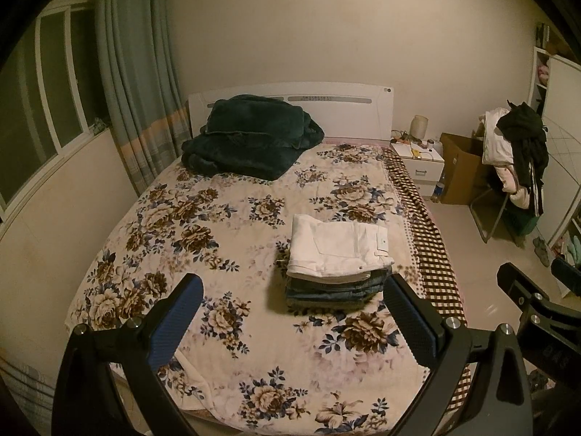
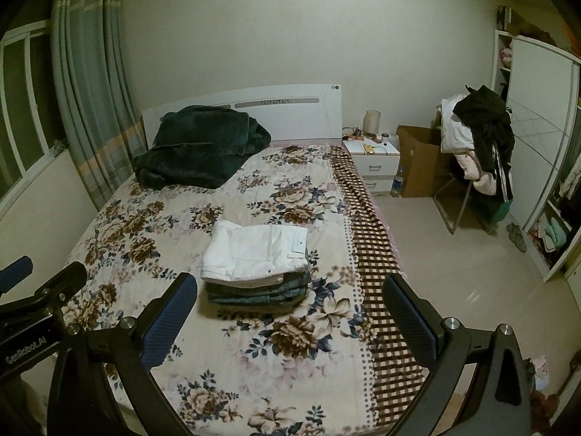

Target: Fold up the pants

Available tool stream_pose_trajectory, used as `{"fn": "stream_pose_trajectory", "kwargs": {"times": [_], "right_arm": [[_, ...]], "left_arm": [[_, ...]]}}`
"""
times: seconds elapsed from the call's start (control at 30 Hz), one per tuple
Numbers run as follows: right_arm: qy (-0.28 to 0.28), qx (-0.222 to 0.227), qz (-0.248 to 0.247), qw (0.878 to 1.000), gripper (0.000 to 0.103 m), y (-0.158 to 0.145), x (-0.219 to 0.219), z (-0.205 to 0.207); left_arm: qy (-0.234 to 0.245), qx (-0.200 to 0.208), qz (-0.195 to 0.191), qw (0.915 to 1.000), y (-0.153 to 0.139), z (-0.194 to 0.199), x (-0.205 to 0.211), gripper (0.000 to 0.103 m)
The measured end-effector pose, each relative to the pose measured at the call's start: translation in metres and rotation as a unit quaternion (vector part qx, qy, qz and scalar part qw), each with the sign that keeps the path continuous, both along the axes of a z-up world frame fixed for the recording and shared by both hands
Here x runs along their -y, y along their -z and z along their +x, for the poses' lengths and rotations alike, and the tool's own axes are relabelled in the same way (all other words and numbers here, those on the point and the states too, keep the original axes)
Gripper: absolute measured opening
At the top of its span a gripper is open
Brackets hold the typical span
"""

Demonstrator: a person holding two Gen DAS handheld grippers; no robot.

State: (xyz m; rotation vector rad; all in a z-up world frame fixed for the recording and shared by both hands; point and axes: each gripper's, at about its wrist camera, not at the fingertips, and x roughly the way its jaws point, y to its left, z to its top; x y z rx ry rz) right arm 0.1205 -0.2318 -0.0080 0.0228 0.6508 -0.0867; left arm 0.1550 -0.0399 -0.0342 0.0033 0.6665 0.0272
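The bed (image 1: 254, 345) fills the centre of both views and is covered by a floral bedspread (image 2: 254, 363) with a brown checked border (image 2: 381, 272) along its right edge. A white headboard (image 1: 345, 109) stands against the far wall. A dark green blanket (image 1: 250, 138), loosely folded, lies at the head of the bed on the left side.

A chair (image 2: 472, 167) heaped with dark and light clothing stands on the floor to the right of the bed, beside a brown cardboard box (image 2: 417, 167). A white nightstand (image 2: 377, 163) sits between the box and the bed.

The stack of folded pants (image 1: 337, 265) rests on the bedspread, right of centre and near the checked border. White pants (image 2: 254, 250) form the top layer; blue denim pairs (image 2: 261, 289) lie beneath.

The left hand-held gripper (image 1: 294, 327) is held above the foot of the bed with its fingers spread wide apart, holding nothing. The right hand-held gripper (image 2: 290, 323) is likewise spread wide and holds nothing. Neither touches the stack.
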Motion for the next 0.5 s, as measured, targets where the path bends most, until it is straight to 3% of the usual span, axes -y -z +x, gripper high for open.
{"fn": "stream_pose_trajectory", "kwargs": {"times": [0.5], "right_arm": [[0.001, -0.002, -0.001, 1.000, 0.103, 0.0050, 0.0006, -0.0031]], "left_arm": [[-0.003, -0.001, -0.001, 1.0000, 0.0077, -0.0083, 0.0021, 0.101]]}}
